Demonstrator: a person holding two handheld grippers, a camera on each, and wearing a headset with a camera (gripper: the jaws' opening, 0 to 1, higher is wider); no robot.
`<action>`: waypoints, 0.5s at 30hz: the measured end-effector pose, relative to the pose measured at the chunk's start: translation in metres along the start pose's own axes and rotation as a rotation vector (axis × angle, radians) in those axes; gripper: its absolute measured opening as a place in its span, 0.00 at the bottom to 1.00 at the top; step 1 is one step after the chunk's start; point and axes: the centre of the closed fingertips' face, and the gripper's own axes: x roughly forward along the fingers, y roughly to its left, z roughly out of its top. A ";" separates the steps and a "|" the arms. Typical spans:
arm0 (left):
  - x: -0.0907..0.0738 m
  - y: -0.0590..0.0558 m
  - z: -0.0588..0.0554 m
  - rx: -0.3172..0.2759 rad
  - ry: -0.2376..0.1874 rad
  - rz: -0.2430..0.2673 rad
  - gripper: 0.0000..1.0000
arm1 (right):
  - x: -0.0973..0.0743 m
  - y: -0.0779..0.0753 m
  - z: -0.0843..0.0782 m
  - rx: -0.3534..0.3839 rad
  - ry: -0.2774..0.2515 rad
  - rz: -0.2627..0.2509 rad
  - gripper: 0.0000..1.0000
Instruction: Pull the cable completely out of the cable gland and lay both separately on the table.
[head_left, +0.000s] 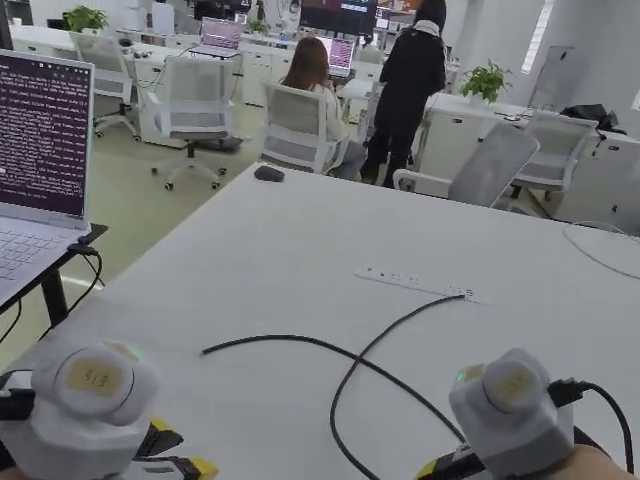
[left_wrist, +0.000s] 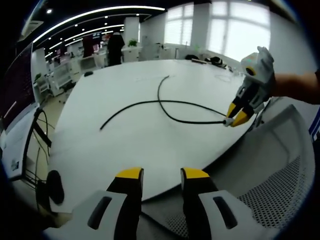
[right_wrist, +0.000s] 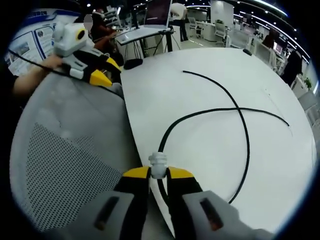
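White tabletop (head_left: 300, 250) spreads wide ahead of you, and most of its middle and far side lies bare, so you have open room forward and to either side of the loop. Your right gripper (right_wrist: 158, 174) sits right at the near edge with its jaws pinched on the white cable gland (right_wrist: 158, 164). The black cable (head_left: 300, 342) runs straight out of the gland, curves across the table and crosses over itself once before its free end lies toward your left. Your left gripper (left_wrist: 157, 175) hangs just off the near edge, jaws parted with nothing between them, well apart from the cable. A grey mesh chair (right_wrist: 60, 150) presses close against that near edge below both grippers. Beyond the loop lies a flat white strip (head_left: 415, 283), a dark mouse (head_left: 268, 173) rests near the far edge, and a laptop (head_left: 40, 150) stands off the table's left side.
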 end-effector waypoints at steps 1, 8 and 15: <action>0.000 -0.003 0.003 0.041 -0.010 -0.019 0.32 | -0.005 0.003 0.003 0.011 -0.016 0.004 0.11; -0.005 -0.024 0.029 0.244 -0.047 -0.069 0.37 | -0.030 0.025 0.016 0.056 -0.106 0.035 0.11; -0.009 -0.092 0.074 0.609 -0.116 -0.185 0.42 | -0.049 0.042 0.031 0.042 -0.192 0.029 0.11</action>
